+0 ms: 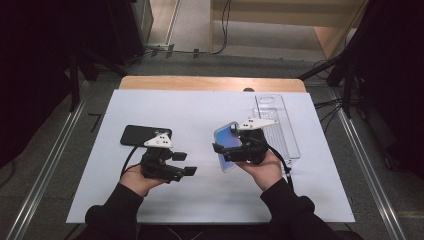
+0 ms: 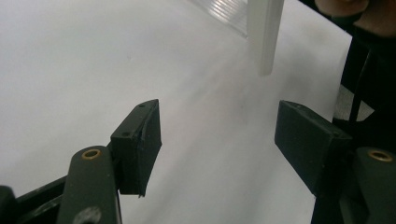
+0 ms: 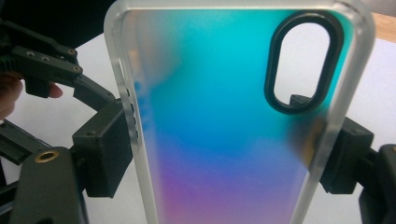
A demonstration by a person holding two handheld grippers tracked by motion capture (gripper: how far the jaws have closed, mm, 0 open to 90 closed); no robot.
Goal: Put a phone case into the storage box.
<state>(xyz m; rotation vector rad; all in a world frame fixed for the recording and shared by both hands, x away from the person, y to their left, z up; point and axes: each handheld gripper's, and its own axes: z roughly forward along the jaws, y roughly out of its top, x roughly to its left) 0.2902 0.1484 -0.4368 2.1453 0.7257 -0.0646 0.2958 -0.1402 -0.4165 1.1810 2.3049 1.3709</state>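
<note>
Right gripper [image 3: 224, 154] clamps iridescent phone case [image 3: 224, 116] upright; left gripper [image 2: 219, 140] apart, empty. Next, likely: fetch black phone [image 1: 137, 135].

You hold a phone case [image 1: 226, 146] in your right gripper [image 1: 223, 151], its jaws pressed on the two long edges, above the white table sheet [image 1: 200, 200]. The case has a frosted, translucent rim and a back that shades from teal at the camera end through blue to violet; a black-ringed oval camera opening [image 3: 303, 60] sits near one top corner. In the right gripper view its hollow inner side faces the lens, small side slots showing along one edge. From above it stands tilted on a long edge, just beside the clear plastic tray [image 1: 280, 125].
</note>
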